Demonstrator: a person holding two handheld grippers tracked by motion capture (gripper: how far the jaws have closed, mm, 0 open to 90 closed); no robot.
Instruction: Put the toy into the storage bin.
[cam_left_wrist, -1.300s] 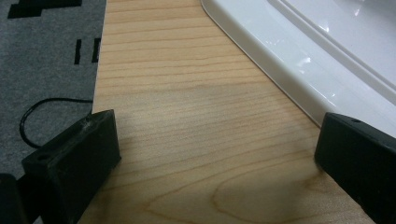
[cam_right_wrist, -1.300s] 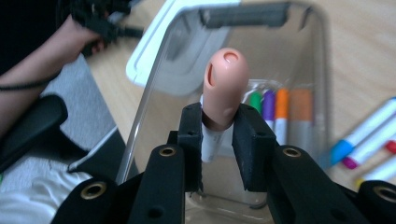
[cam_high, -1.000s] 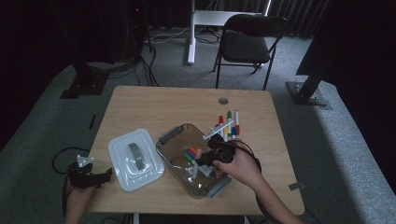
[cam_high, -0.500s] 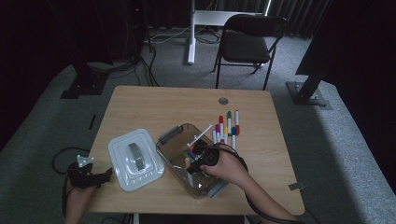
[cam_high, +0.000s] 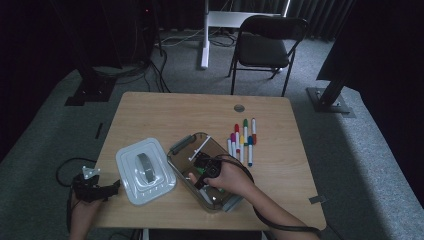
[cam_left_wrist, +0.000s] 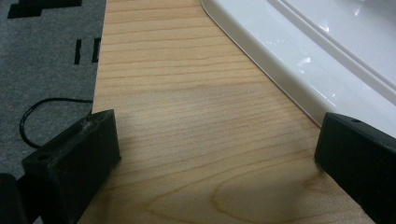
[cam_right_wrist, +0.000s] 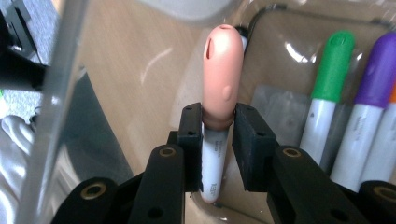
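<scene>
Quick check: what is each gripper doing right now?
Left gripper: open, nothing between the jaws, over the table beside the lid.
Right gripper: shut on a pink-capped marker, inside the box.

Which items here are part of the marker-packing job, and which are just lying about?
In the job: right gripper shut on the pink-capped marker; clear box; green and purple markers inside it; markers waiting on the table; white lid.
Lying about: left gripper, open; folding chair.
</scene>
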